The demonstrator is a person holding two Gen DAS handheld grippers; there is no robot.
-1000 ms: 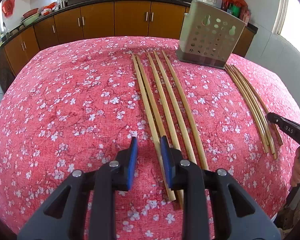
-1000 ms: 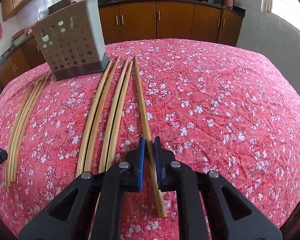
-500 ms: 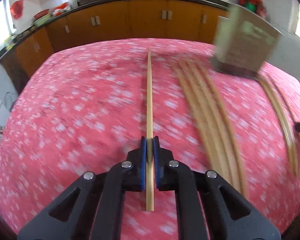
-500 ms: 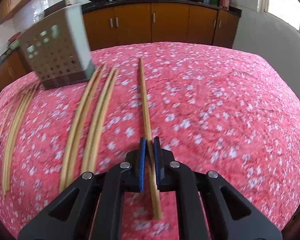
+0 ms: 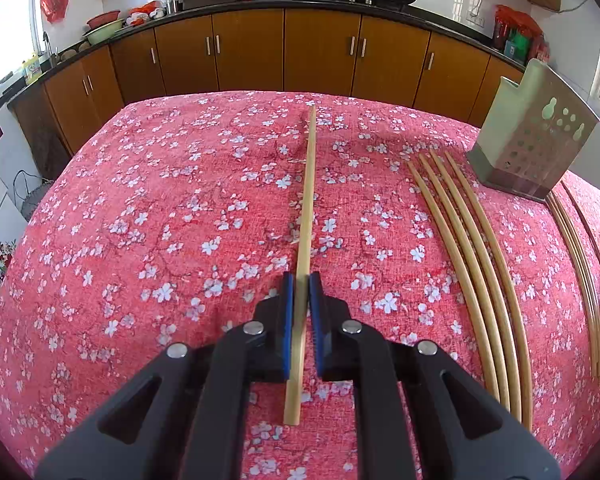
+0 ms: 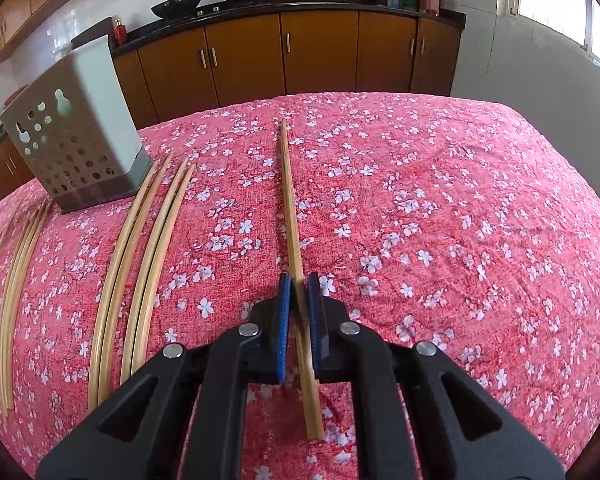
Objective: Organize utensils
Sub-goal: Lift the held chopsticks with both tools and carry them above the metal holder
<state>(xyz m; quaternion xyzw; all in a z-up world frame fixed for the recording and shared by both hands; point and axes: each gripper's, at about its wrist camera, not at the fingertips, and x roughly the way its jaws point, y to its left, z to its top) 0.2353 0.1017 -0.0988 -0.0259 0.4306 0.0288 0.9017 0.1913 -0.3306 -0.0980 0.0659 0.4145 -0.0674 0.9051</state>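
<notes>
Kitchen table with a pink flowery cloth (image 5: 140,240): left gripper (image 5: 299,280) and right gripper (image 6: 299,280) each clamp one chopstick (image 5: 309,200) (image 6: 290,200) mid-table, the holder (image 6: 76,152) near the far edge looks empty, and eight-ish loose chopsticks (image 5: 472,248) are left.

Tablecloth (image 5: 160,208): red with white blossom print. Chopsticks (image 5: 472,248): pale tan. Perforated holder (image 6: 76,148): grey-beige; gripper pads (image 5: 287,320): blue.

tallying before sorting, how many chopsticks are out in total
10: one chopstick in the left gripper, another chopstick in the right gripper, a left bunch of four and a right bunch of four flanking the holder. Its inside is hidden.
</notes>
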